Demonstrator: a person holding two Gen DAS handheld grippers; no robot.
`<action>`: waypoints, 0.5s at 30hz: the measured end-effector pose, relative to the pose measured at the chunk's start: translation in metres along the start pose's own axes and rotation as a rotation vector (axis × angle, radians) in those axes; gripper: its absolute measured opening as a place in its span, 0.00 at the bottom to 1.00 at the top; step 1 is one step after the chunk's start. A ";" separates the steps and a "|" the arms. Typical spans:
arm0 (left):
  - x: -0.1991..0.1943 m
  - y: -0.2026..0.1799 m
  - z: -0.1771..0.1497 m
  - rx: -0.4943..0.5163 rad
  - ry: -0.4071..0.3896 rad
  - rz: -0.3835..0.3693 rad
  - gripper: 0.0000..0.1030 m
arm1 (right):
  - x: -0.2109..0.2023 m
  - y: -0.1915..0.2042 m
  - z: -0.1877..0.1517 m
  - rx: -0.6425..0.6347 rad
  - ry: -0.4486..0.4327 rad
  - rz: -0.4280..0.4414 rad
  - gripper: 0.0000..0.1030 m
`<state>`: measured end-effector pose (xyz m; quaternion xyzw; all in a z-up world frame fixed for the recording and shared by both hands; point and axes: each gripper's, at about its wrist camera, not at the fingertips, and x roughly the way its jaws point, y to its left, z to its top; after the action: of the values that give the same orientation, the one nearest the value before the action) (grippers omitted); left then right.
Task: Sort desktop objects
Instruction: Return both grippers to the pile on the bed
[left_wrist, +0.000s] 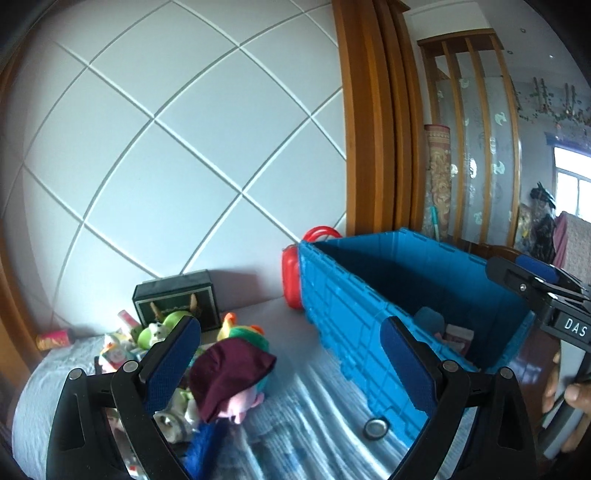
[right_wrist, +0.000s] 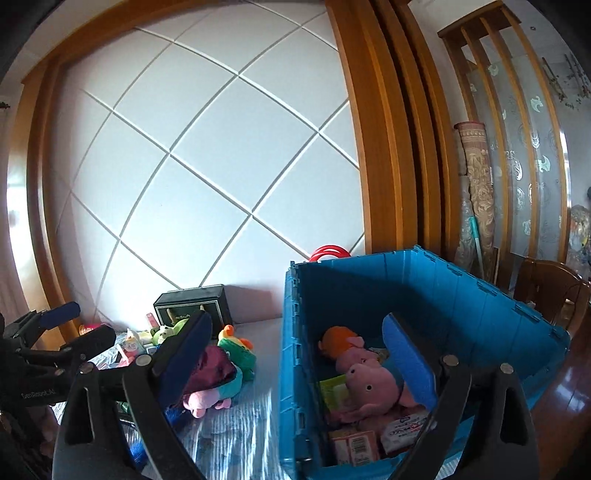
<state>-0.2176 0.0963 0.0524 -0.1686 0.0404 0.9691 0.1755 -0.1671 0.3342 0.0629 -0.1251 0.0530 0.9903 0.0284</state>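
A blue plastic crate (left_wrist: 351, 302) (right_wrist: 480, 310) stands on the right of the table. In the right wrist view it holds a pink pig plush (right_wrist: 369, 380), an orange-topped plush (right_wrist: 338, 341) and some packets (right_wrist: 400, 430). A plush with a maroon dress (left_wrist: 229, 376) (right_wrist: 212, 373) lies on the cloth left of the crate, beside a green plush (left_wrist: 249, 332) (right_wrist: 238, 349). My left gripper (left_wrist: 291, 365) is open and empty above the maroon plush. My right gripper (right_wrist: 299, 362) is open and empty over the crate's left wall.
A black box (left_wrist: 175, 299) (right_wrist: 194, 304) stands at the wall behind a pile of small toys (left_wrist: 122, 347). A red case (left_wrist: 291, 277) sits behind the crate. A tape roll (left_wrist: 376, 429) lies by the crate's front. Wooden frame and chair are at right.
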 end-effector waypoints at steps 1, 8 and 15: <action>-0.004 0.010 -0.003 -0.004 0.003 0.014 0.96 | -0.001 0.011 0.000 -0.007 0.001 0.006 0.92; -0.034 0.081 -0.019 -0.009 0.007 0.107 0.96 | -0.003 0.079 -0.012 -0.020 0.022 0.039 0.92; -0.064 0.156 -0.048 -0.003 0.014 0.223 0.97 | -0.003 0.144 -0.038 -0.023 0.052 0.050 0.93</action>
<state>-0.2020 -0.0772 0.0323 -0.1698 0.0589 0.9815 0.0661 -0.1648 0.1870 0.0407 -0.1497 0.0453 0.9877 0.0009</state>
